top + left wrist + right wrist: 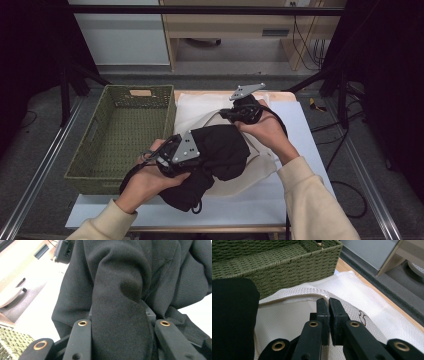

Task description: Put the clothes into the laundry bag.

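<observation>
Two grips carry this: my left gripper [192,162] clamps a thick fold of the black garment [220,150] at the table's [300,125] middle, my right gripper [329,305] pinches the white mesh bag's rim [294,296] — if that thin rim slips, the mouth closes and the cloth bunches outside.

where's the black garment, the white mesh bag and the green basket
black garment [225,147], high view, on the bunched middle of the cloth
white mesh bag [362,297], right gripper view, on the mesh panel beyond the rim
green basket [120,132], high view, on its bare woven floor
</observation>
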Tool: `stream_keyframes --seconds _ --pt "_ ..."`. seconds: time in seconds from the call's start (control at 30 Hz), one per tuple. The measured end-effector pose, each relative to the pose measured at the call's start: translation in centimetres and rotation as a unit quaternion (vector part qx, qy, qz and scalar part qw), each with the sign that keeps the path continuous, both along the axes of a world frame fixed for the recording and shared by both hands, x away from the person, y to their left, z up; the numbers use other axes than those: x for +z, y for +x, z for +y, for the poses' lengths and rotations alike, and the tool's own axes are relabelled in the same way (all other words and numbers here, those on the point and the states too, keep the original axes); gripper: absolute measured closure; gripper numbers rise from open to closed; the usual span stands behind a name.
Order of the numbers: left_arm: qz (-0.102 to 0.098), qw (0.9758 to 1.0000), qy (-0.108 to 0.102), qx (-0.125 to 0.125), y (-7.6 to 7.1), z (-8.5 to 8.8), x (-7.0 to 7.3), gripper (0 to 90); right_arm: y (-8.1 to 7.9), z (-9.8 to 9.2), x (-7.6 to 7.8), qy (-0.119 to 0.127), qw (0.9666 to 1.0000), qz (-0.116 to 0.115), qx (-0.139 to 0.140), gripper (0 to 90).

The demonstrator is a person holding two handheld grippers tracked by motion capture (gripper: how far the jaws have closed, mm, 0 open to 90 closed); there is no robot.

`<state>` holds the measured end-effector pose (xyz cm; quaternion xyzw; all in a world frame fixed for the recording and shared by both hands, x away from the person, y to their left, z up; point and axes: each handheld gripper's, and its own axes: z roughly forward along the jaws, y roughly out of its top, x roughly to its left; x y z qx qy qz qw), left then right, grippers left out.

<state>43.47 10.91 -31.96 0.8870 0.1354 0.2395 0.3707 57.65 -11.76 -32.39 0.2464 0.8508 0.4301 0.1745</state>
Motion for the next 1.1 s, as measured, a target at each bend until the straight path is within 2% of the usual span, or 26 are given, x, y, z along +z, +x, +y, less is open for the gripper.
stream_keyframes --seconds 0.07,0.33,0.37,0.5,0.57,0.7,0.8,0.93,1.0,1.07,1.1 --pt "0.007 0.9999 0.007 -0.006 0.1 -0.2 -0.4 64.0 0.0 0.0 0.0 -0.001 1.0000 0.000 0.001 87.2" --pt "0.019 0.9998 0.011 -0.002 0.6 -1.0 -1.4 63.9 0.0 0.1 0.1 -0.004 1.0000 -0.001 0.002 87.3" --pt "0.017 0.9996 0.022 0.005 0.7 -1.5 -1.8 63.8 0.0 0.1 0.1 -0.005 1.0000 -0.001 0.002 87.2" --pt "0.022 0.9993 0.025 0.014 1.4 -1.9 -2.4 63.8 0.0 0.1 0.1 -0.005 1.0000 -0.001 0.003 87.2" --pt "0.023 0.9987 0.035 0.027 2.1 -2.4 -3.1 63.7 -0.1 0.0 0.2 -0.004 1.0000 -0.002 0.004 87.2" --pt "0.029 0.9985 0.032 0.033 2.7 -2.8 -3.7 63.7 -0.1 -0.1 0.2 -0.005 1.0000 -0.002 0.005 87.3" --pt "0.032 0.9977 0.036 0.048 3.3 -3.3 -4.5 63.6 -0.2 -0.1 0.1 -0.006 1.0000 -0.002 0.006 87.2" --pt "0.033 0.9969 0.041 0.058 3.5 -3.5 -4.8 63.6 -0.2 0.0 0.1 -0.008 1.0000 -0.002 0.006 87.3" --pt "0.034 0.9966 0.037 0.065 3.7 -3.7 -5.0 63.5 -0.3 0.0 0.0 -0.008 0.9999 -0.002 0.006 87.3" --pt "0.027 0.9951 0.047 0.083 3.9 -4.0 -5.3 63.2 -0.5 0.1 0.0 -0.009 0.9999 -0.004 0.010 87.3" --pt "0.027 0.9951 0.047 0.083 3.9 -4.0 -5.3 63.0 -0.5 0.1 0.0 -0.009 0.9999 -0.004 0.010 87.3"
